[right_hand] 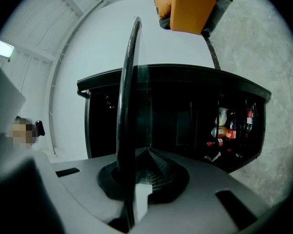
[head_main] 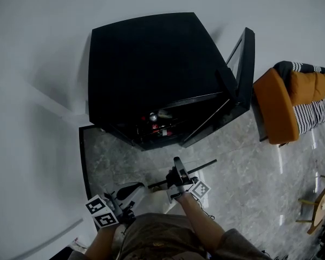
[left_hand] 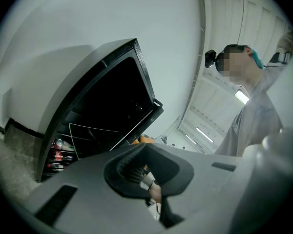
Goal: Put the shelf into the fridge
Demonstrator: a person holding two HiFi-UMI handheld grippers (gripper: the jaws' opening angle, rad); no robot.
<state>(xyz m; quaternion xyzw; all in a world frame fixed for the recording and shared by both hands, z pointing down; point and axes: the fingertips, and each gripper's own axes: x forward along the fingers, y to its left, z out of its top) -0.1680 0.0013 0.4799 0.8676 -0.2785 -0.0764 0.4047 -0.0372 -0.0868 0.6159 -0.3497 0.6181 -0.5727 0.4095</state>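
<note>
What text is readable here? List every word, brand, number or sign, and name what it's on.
No text in these views can be read.
Bottles in the fridge: red labels, print too small and blurred to read.
Marker cubes: black-and-white square patterns only, no letters or numbers.

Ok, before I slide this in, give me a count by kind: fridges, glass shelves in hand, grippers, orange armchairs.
fridge: 1
glass shelf, clamped in the right gripper: 1
grippers: 2, the left gripper and the right gripper
orange armchair: 1
total: 5
</note>
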